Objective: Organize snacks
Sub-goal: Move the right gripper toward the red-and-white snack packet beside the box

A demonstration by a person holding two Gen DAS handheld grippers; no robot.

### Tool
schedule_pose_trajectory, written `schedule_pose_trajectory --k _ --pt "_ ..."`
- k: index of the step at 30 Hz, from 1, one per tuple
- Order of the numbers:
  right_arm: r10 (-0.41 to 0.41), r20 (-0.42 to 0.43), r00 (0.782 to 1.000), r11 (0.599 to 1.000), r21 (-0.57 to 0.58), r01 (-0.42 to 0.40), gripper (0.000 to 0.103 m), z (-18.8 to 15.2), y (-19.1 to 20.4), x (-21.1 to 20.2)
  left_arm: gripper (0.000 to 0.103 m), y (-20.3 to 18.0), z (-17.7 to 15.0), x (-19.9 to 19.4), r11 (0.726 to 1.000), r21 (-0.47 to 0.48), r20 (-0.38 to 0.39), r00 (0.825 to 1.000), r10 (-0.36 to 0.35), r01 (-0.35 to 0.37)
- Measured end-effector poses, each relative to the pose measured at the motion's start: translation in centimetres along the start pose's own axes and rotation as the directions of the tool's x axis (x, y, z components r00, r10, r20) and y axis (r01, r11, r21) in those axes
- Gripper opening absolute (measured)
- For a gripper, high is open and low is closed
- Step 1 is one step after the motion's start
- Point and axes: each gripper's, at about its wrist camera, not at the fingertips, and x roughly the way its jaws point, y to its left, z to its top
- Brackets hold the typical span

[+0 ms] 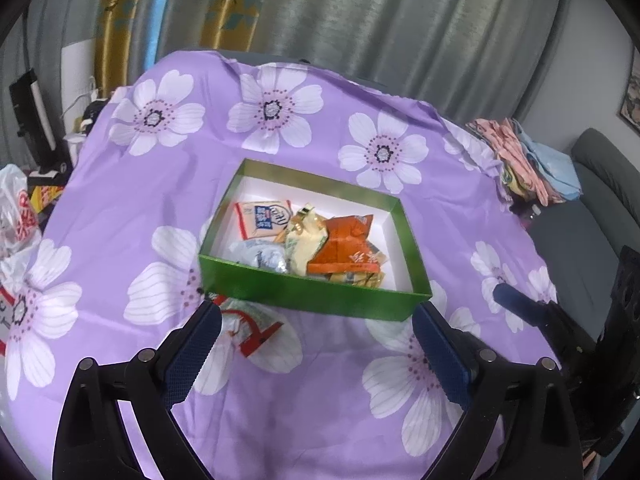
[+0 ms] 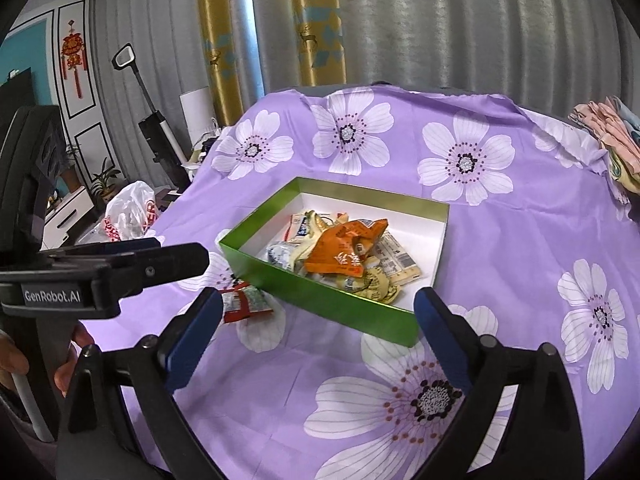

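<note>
A green box with a white inside sits on the purple flowered cloth and holds several snack packets. Among them are an orange packet and a white-and-blue one. A red-and-white packet lies on the cloth just outside the box's near left corner. My left gripper is open in front of the box with nothing between its fingers. My right gripper is open too, also short of the box and empty. The right gripper's finger shows at the left view's right edge.
The purple cloth covers the whole table. Folded fabrics are piled at its far right. A white plastic bag sits off the left edge. A grey sofa is at the right, curtains behind.
</note>
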Motion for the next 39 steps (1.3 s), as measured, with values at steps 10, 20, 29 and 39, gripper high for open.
schedule_pose_trajectory --k 10,20,29,39 --pt "0.018 -0.009 1.0 1.0 -0.016 -0.019 0.097 -0.2 1.3 -0.3 0.096 2.2 -1.8 -0.6 0.999 -0.045 -0.024 1.0 0.015 -0.016" --pt "0.029 -0.038 0.999 0.999 -0.028 -0.03 0.097 -0.6 2.2 0.6 0.096 4.0 -2.9 0.2 0.996 -0.085 -0.053 0.998 0.024 -0.029" --pt "0.058 -0.099 0.993 0.998 -0.025 -0.061 0.097 -2.1 2.6 2.7 0.096 6.4 -4.1 1.4 0.989 -0.133 -0.091 0.994 0.053 -0.065" --pt "0.102 -0.177 0.979 0.994 -0.01 -0.105 0.097 -3.8 3.0 5.4 0.096 7.5 -5.0 3.3 0.986 -0.155 -0.135 0.99 0.041 -0.062"
